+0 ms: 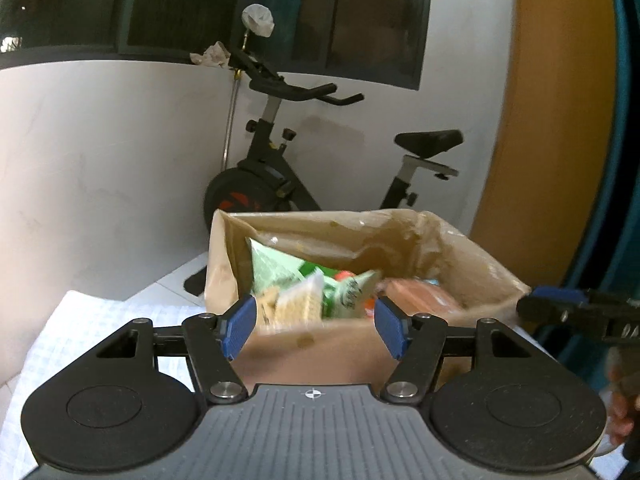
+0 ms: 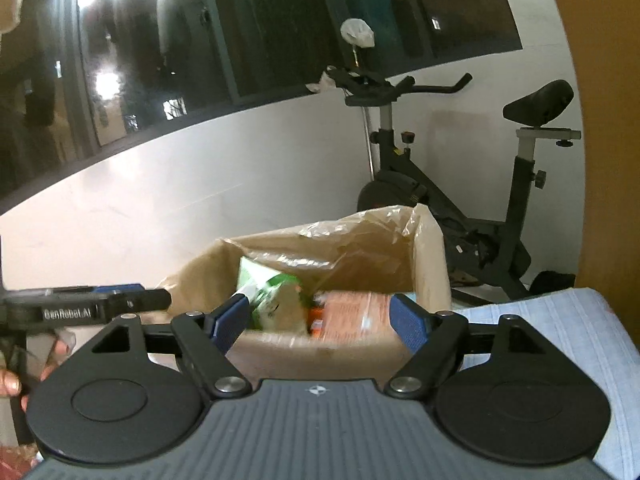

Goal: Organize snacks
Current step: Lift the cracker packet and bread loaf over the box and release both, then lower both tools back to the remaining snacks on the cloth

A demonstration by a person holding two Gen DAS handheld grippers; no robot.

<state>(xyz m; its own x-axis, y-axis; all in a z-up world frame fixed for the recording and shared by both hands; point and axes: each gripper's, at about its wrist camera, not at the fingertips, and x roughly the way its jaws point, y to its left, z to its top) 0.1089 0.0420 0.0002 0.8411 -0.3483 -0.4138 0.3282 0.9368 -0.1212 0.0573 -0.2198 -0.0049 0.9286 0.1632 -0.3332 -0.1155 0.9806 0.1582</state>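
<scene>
Two grippers point slightly downward toward a cardboard box (image 1: 320, 344) lined with brown plastic on the table. Left gripper (image 1: 316, 328) and right gripper (image 2: 320, 322) stand side by side, jaws apart, empty. Snack packets (image 1: 308, 288) lie inside the box.

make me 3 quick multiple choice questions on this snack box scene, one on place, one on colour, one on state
1. Where is the exercise bike?
A. behind the cardboard box
B. inside the box
C. lying on the cloth

2. What colour are the left gripper's pads?
A. red
B. blue
C. yellow

3. What state is the left gripper in?
A. shut on a packet
B. shut on the box rim
C. open, holding nothing

Answers:
1 A, the bike stands by the wall beyond the cardboard box.
2 B, both pads show blue.
3 C, its jaws stand apart before the box, the green snack packets lying untouched inside.
</scene>
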